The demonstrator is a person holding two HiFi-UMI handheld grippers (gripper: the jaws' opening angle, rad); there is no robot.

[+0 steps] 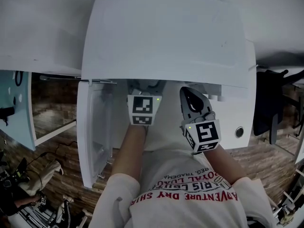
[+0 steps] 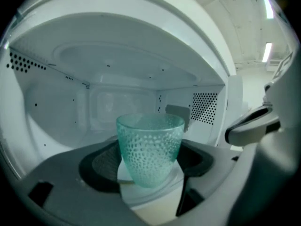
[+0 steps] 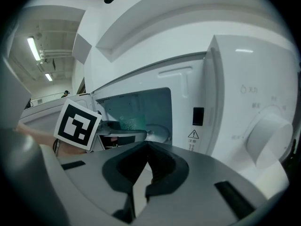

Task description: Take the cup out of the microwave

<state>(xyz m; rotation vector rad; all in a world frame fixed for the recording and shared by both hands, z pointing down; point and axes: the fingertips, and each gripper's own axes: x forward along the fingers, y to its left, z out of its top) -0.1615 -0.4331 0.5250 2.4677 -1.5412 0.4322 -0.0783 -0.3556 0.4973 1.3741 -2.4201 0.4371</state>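
A green dimpled glass cup point(image 2: 150, 149) stands upright inside the white microwave point(image 1: 166, 37), over the white turntable plate point(image 2: 141, 194). My left gripper point(image 2: 149, 168) reaches into the cavity; its black pads point(image 2: 101, 166) press against both sides of the cup. From above only its marker cube point(image 1: 142, 110) shows under the microwave's top. My right gripper point(image 1: 188, 95) hovers just outside the opening, jaws shut with nothing between them. In the right gripper view the cup point(image 3: 128, 123) shows beyond the left gripper's marker cube point(image 3: 77, 125).
The microwave door point(image 1: 92, 137) hangs open to the left. The control panel with a round dial point(image 3: 265, 135) is right of the cavity. A black chair point(image 1: 268, 103) stands at right, a pale blue panel point(image 1: 16, 108) at left, and cables lie on the wooden floor point(image 1: 52, 113).
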